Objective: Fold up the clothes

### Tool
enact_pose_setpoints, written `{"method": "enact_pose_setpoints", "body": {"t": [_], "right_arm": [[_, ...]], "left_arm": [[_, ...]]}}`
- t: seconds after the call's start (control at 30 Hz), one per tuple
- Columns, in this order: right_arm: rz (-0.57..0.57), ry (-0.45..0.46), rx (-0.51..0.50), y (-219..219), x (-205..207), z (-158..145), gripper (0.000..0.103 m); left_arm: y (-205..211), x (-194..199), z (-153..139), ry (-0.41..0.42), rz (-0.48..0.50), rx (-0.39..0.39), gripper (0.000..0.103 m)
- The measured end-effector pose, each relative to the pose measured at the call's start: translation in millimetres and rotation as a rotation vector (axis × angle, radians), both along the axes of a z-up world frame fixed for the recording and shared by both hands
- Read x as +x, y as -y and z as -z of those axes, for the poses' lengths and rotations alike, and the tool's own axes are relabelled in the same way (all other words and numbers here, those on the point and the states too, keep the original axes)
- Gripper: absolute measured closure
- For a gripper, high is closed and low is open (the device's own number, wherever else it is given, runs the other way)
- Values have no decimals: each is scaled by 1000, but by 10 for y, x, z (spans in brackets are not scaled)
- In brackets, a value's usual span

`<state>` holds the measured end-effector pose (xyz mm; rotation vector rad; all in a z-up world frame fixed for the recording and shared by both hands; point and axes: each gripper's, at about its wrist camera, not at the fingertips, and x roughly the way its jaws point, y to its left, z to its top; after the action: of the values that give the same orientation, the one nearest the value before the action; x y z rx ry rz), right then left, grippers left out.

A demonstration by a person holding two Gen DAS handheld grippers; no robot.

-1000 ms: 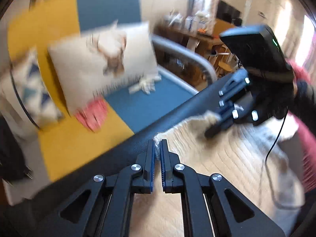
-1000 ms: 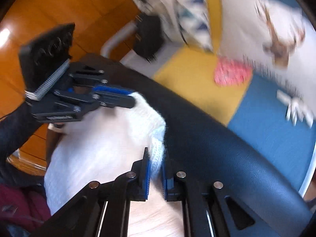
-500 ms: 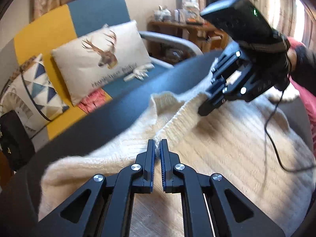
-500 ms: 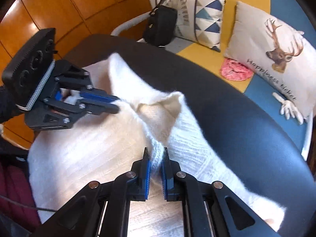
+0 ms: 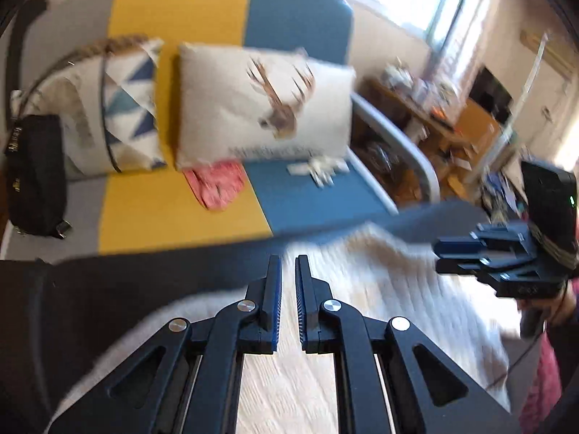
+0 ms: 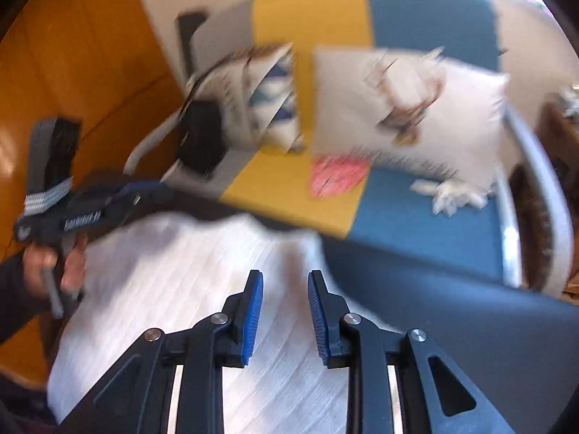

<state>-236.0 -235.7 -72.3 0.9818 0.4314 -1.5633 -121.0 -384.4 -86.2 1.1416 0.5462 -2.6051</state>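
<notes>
Both grippers let go of the sweater

The left gripper (image 5: 288, 264) and right gripper (image 6: 285, 282), clamped on the sweater's (image 5: 380, 271) collar edge half a second ago, are opening with nothing between the pads; the knit now lies flat below them, toward 6 o'clock.
</notes>
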Motion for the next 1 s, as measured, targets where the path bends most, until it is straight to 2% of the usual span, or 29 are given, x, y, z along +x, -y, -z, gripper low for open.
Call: {"method": "enact_pose_setpoints", "body": {"t": [0.1, 0.17, 0.2, 0.23, 0.33, 0.4, 0.43, 0.47, 0.5, 0.57, 0.6, 0.73, 0.8, 1.0], "right_arm": [[-48, -17, 103, 267, 69, 320, 78], [45, -80, 181, 284, 6, 548, 78], [85, -64, 172, 275, -60, 583, 80], [125, -45, 161, 265, -126, 615, 81], [195, -44, 146, 177, -206, 502, 82], [174, -12, 116, 105, -166, 419, 77], [125, 2, 96, 135, -115, 406, 78], [87, -30, 109, 152, -36, 430, 79], [82, -74, 172, 192, 0, 516, 79], [91, -85, 201, 147, -29, 627, 80], [112, -49, 207, 102, -85, 602, 80], [233, -1, 153, -501, -198, 255, 79], [291, 7, 154, -858, -199, 155, 79], [516, -2, 283, -1894, 34, 251, 79]], "left_arm": [[-146, -79, 290, 105, 48, 13, 96], [-135, -163, 551, 199, 8, -20, 94], [-126, -125, 540, 155, -6, -31, 94], [-115, -109, 523, 158, -20, -37, 94], [-62, 32, 431, 110, -48, 18, 94], [-84, 122, 392, 95, -62, -8, 94], [-96, 166, 374, 87, -69, -23, 94], [-89, 166, 427, 125, -94, -55, 94], [-52, 189, 459, 126, -103, -37, 94], [27, 239, 522, 125, -118, 5, 94], [27, 284, 478, 111, -128, 24, 94], [-136, 486, 288, 47, -111, 79, 94], [-373, 567, 233, 24, -51, 116, 94], [-1410, 553, 238, 37, 167, 160, 93]]}}
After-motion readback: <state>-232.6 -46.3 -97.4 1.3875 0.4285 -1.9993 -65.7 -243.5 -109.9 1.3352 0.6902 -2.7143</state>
